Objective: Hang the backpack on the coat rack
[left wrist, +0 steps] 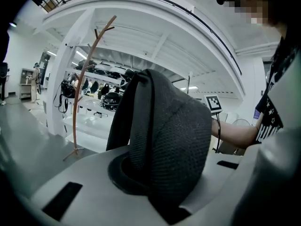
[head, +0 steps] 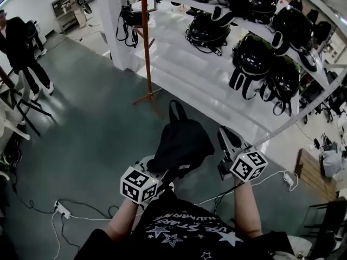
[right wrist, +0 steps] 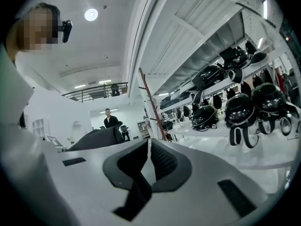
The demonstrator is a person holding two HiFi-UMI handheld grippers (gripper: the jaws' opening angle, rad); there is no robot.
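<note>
Backpack (head: pixel 181 142) is sagging soft and limp from the left gripper (left wrist: pixel 155 180), jaws clenching a fabric fold, while the right gripper (right wrist: pixel 146 166) is idling beside it, jaws closed and empty; probably light, so I am favouring its top loop (head: pixel 176 110) for the coat rack (head: pixel 145 42).

Head view steeply down; gripper views forward; sharing coat rack (head: pixel 145 37)

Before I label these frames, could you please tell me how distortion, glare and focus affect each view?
Head view: mild fisheye, fairly sharp. Left gripper view: strong fisheye, dark corners, backpack looms close. Right gripper view: same bending, ceiling lamp blown out.
</note>
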